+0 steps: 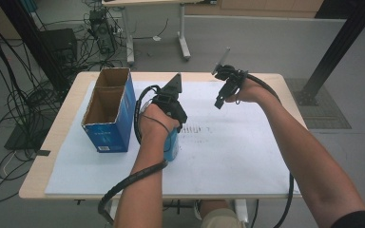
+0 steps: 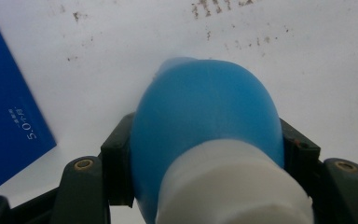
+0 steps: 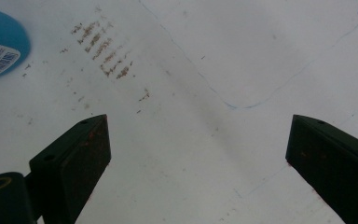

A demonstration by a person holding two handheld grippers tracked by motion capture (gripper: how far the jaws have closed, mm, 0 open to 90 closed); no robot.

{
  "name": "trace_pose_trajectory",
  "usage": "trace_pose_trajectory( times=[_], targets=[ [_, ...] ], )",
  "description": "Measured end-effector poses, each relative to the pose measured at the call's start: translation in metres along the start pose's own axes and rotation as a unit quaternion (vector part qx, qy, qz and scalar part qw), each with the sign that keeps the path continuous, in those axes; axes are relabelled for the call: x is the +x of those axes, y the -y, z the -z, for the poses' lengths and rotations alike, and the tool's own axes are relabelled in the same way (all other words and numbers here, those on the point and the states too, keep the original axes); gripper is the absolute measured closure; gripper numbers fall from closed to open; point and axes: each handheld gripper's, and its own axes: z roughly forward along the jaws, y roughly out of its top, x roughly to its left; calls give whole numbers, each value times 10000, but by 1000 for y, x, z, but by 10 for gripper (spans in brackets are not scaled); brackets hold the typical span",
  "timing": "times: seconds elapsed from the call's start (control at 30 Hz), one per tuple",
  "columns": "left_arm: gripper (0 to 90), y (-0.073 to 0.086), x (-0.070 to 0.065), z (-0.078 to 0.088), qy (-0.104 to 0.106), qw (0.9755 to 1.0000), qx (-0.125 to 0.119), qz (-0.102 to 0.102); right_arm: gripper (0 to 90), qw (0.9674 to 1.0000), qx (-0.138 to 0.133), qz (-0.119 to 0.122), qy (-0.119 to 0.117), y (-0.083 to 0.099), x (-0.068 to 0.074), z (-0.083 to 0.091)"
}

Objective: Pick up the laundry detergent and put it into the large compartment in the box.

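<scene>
A blue bottle (image 2: 205, 107) with a white cap (image 2: 233, 186) sits between the jaws of my left gripper (image 2: 207, 156), and both pads (image 2: 116, 158) press on its sides. In the high view the left gripper (image 1: 173, 127) points down at the bottle (image 1: 172, 146), which stands on the white sheet (image 1: 228, 152) right of the box. My right gripper (image 1: 220, 100) hovers above the sheet's far middle. In its own view the right gripper (image 3: 198, 154) is open with bare sheet between the fingers (image 3: 79, 154), and the bottle (image 3: 0, 32) shows at top left.
An open blue cardboard box (image 1: 109, 111) stands at the table's left, close to the bottle; its side (image 2: 9, 116) shows in the left gripper view. Brown smudges (image 1: 196, 129) mark the sheet. Cables trail off the front edge of the wooden table (image 1: 38, 175).
</scene>
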Motion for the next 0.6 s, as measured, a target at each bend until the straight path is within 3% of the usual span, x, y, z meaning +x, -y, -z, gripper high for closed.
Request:
trace_pose_trajectory(
  times=[0.6],
  targets=[
    [376, -5, -1, 0, -9, 9999, 108, 17, 61, 10000, 25, 30, 0, -2, 2, -2]
  ],
)
